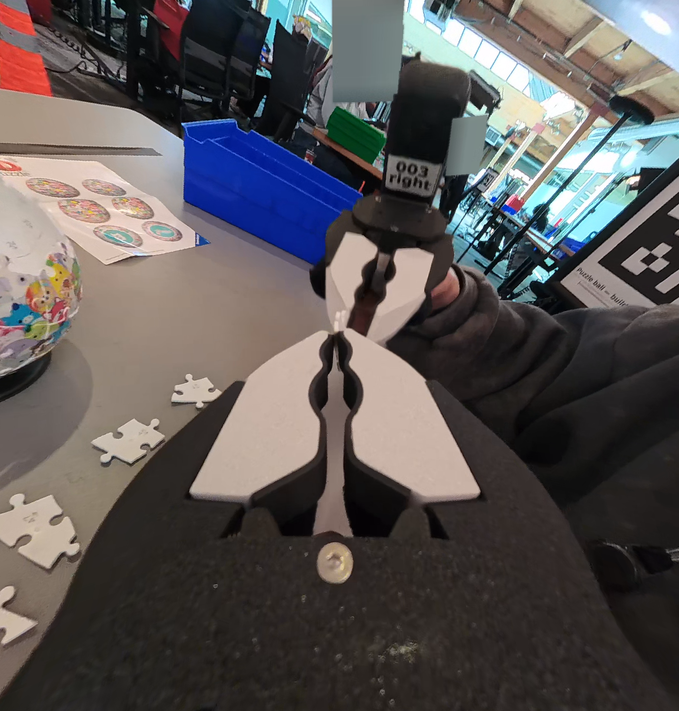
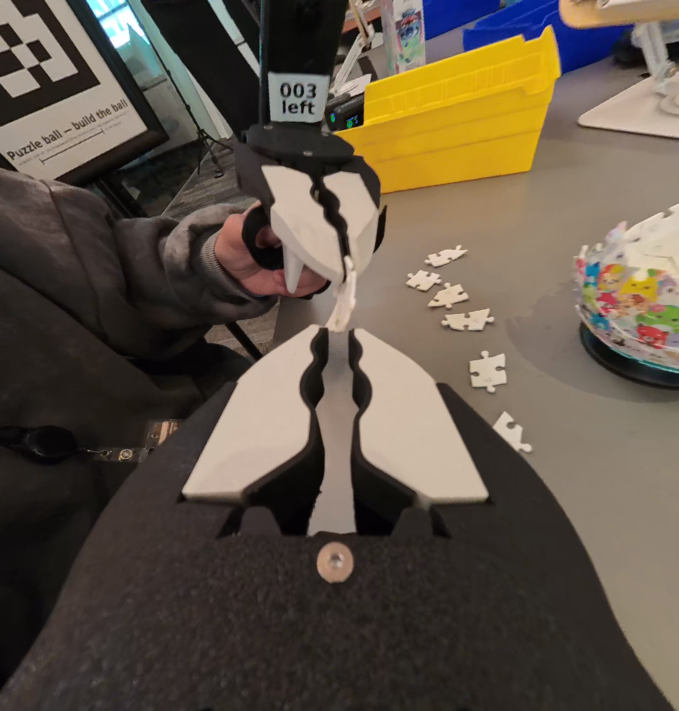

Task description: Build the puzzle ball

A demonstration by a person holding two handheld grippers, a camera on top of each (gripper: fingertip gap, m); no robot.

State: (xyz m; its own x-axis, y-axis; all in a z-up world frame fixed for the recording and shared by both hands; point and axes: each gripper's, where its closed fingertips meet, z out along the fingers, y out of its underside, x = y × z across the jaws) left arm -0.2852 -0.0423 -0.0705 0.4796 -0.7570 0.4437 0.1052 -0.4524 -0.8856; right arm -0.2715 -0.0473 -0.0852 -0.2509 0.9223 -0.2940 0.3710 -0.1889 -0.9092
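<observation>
Here, you are passing a single white puzzle piece point(image 2: 344, 298) between the two grippers, face to face above the near edge of the worktop point(image 2: 541, 238). The left gripper point(image 2: 343, 265) is pinching the piece by its upper edge, fingers closed down to a sliver, so the piece is hanging toward the right gripper point(image 2: 337, 334). The right gripper's fingers are standing slightly apart with the piece's lower tab just at their tips; whether they are already touching it cannot be told.

To do this handover well, you are best keeping the left grip firm until the right fingers are closing squarely on the flat of the piece, not on a thin tab, and releasing only once it is clearly held. The piece looks light and stiff, and an edge-on pinch could let it swivel or drop.

The puzzle ball point(image 2: 638, 300), roughly half built and open at the top, is sitting on a dark ring stand point(image 2: 615, 365) well off to the side, with loose pieces point(image 2: 488, 371) lying blank side up on the grey worktop between it and the grippers.

Around you, a yellow bin point(image 2: 457, 127), a blue bin point(image 1: 253, 184) and a printed sheet point(image 1: 110, 207) showing coloured discs are resting on the worktop, and a framed sign point(image 2: 41, 88) with a black-and-white marker is standing in a busy workshop.
</observation>
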